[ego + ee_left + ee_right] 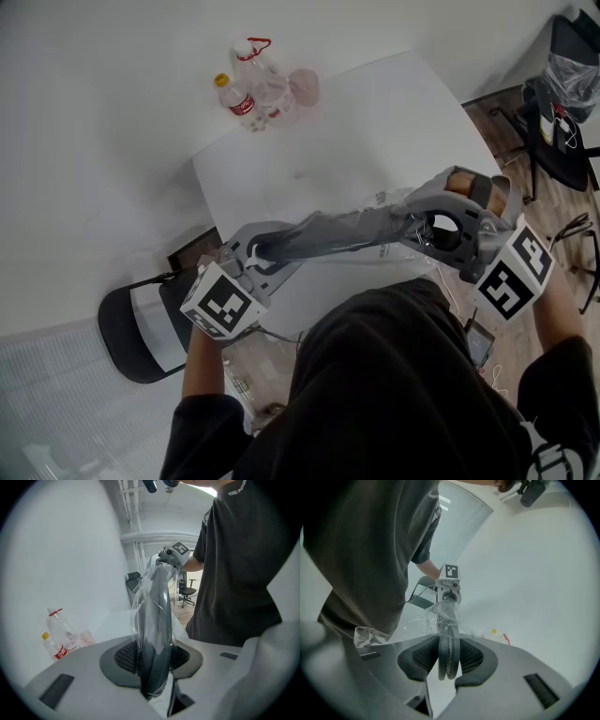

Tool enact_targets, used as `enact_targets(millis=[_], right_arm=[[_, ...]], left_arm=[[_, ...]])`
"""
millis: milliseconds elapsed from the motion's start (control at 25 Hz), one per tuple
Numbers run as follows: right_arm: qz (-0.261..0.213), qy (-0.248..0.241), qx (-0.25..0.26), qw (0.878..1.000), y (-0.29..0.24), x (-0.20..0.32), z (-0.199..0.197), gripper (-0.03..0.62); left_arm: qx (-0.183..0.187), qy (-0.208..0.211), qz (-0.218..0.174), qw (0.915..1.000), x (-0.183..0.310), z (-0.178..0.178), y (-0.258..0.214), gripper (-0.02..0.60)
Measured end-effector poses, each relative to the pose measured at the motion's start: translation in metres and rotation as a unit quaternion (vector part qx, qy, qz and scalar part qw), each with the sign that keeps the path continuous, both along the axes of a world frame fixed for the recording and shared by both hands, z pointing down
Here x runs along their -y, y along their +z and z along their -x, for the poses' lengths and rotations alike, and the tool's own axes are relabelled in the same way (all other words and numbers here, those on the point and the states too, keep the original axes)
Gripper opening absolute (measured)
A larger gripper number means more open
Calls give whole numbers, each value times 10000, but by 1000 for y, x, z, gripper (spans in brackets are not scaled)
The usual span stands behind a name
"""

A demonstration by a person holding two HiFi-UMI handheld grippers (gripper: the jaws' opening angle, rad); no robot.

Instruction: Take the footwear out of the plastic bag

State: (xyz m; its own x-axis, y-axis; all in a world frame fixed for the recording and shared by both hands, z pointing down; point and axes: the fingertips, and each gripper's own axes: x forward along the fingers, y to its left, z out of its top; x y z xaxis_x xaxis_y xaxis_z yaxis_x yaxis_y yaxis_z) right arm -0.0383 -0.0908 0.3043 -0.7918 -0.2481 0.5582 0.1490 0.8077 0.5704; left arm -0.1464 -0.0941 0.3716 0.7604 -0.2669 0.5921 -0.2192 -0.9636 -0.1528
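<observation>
A pair of dark grey footwear (337, 234) hangs stretched between both grippers above the white table (375, 112), mostly wrapped in a clear plastic bag (394, 211). My left gripper (258, 251) is shut on one end, and in the left gripper view the bag-covered footwear (157, 620) is pinched between its pads. My right gripper (441, 230) grips the other end. In the right gripper view two bare sole edges (449, 644) sit pressed between its pads, with the crumpled bag (440, 616) beyond them.
Plastic bottles (253, 84) stand at the table's far corner. A black folding chair (141, 328) is at the left below the table. Another dark chair (562, 103) with items on it stands on the wooden floor at the right.
</observation>
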Motion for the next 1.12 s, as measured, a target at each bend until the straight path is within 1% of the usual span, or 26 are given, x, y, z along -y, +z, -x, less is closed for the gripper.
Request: enact_targets(millis=[80, 160, 200, 280, 360, 440, 520, 640, 720, 800, 960, 1120], right_arm=[[-115, 53, -53, 9999, 3, 1, 1, 105], [-106, 91, -74, 9999, 4, 1, 1, 89], [-95, 111, -72, 9999, 4, 1, 2, 86], [-55, 138, -58, 9999, 3, 1, 2, 81], [43, 162, -45, 9998, 3, 1, 3, 80], [114, 182, -32, 9998, 4, 0, 4, 80], [153, 176, 4, 9997, 4, 0, 5, 80], [166, 168, 73, 9997, 1, 1, 7, 78], [149, 190, 105, 9997, -1, 2, 6, 78], [122, 192, 108, 9997, -1, 2, 5, 78], [93, 167, 44, 9998, 1, 6, 5, 78], [113, 194, 15, 9997, -1, 15, 4, 78]], left_arm=[[73, -59, -52, 9999, 1, 1, 1, 141], [223, -211, -150, 9994, 4, 5, 5, 146], [316, -300, -233, 9988, 7, 6, 7, 159], [582, -432, -498, 9961, 14, 8, 11, 209], [939, -474, -764, 9915, 18, 9, 16, 253], [1230, -488, -933, 9868, 20, 10, 21, 258], [1427, -566, -1131, 9817, 24, 12, 21, 258], [1517, -744, -1314, 9768, 32, 11, 16, 257], [1530, -766, -1302, 9766, 32, 9, 16, 177], [1551, -773, -1294, 9763, 30, 8, 18, 158], [1710, -711, -1436, 9722, 32, 12, 25, 150], [1812, -762, -1422, 9701, 40, 23, 31, 146]])
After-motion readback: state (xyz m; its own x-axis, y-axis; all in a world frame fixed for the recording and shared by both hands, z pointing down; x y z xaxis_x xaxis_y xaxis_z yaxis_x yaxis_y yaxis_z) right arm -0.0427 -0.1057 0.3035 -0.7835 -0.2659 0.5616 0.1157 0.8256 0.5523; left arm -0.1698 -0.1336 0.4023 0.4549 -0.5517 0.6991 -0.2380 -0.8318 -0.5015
